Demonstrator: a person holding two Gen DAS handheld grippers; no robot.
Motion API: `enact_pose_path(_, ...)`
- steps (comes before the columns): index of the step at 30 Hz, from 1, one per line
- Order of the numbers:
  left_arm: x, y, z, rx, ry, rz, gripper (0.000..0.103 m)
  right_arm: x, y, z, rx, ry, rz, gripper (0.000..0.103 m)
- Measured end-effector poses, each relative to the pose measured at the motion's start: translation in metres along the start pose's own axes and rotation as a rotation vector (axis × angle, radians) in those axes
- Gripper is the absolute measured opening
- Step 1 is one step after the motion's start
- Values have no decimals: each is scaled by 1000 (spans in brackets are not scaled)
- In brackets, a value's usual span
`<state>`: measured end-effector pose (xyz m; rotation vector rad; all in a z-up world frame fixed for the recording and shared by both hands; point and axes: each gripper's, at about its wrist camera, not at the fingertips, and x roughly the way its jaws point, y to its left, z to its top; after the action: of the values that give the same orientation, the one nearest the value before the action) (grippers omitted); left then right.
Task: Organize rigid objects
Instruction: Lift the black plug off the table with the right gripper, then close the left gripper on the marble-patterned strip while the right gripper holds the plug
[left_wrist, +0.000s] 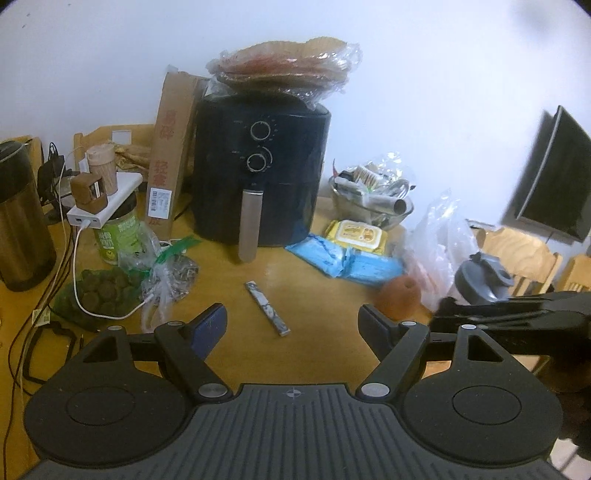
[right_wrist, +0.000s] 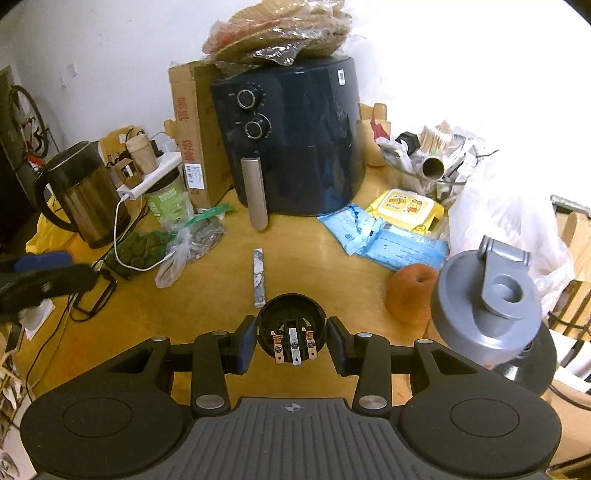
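My right gripper (right_wrist: 291, 341) is shut on a round black plug-like part (right_wrist: 291, 328) with metal contacts, held just above the wooden table (right_wrist: 314, 266). My left gripper (left_wrist: 293, 325) is open and empty above the table; its fingers (left_wrist: 208, 326) stand wide apart. A thin marbled stick (left_wrist: 266, 308) lies on the table between and beyond them; it also shows in the right wrist view (right_wrist: 258, 277). A grey-lidded bottle (right_wrist: 487, 306) stands right of my right gripper and shows in the left wrist view (left_wrist: 480, 280). An orange fruit (right_wrist: 410, 293) lies beside it.
A black air fryer (left_wrist: 258, 173) with wrapped plates on top stands at the back. A cardboard box (left_wrist: 171, 155), green jar (left_wrist: 118, 232), kettle (right_wrist: 79, 192), cables, bagged snacks (left_wrist: 107, 291) fill the left. Blue packets (left_wrist: 343, 260), yellow wipes (left_wrist: 356, 234), a glass bowl (left_wrist: 373, 206) sit right.
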<state>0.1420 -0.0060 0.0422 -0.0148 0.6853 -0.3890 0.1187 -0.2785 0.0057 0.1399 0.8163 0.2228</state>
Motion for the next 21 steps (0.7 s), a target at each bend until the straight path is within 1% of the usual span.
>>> enact_pose_path(5,13,4,1,8,17,16,78,-8,2,-7,-6,-3,-1,44)
enact_pose_path(11,31,12,-2,5,41,30,78,-14,1,-19,20,9,14,44)
enact_pose_path(21,69,19,-11,15,110,63,78,-24,-5,-43,67,30,16,44)
